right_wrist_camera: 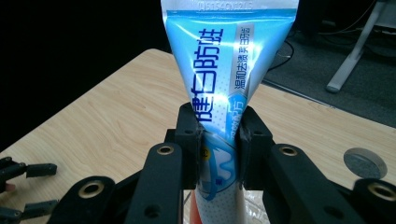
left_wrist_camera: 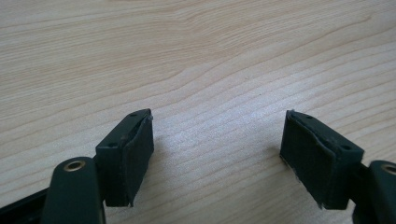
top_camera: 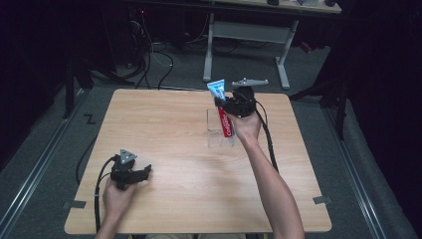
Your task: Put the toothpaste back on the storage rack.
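Observation:
My right gripper is raised above the far middle of the wooden table and is shut on a light blue toothpaste tube. In the right gripper view the pads pinch the blue tube at mid-length, its flat crimped end pointing up. Just beneath it a red toothpaste tube stands in a clear plastic holder. My left gripper rests low at the near left of the table, open. Between its pads there is only bare wood.
A small grey round disc lies on the table by its far right edge. The left gripper's fingers are off at the lower left. Beyond the table are dark floor, cables and a white desk frame.

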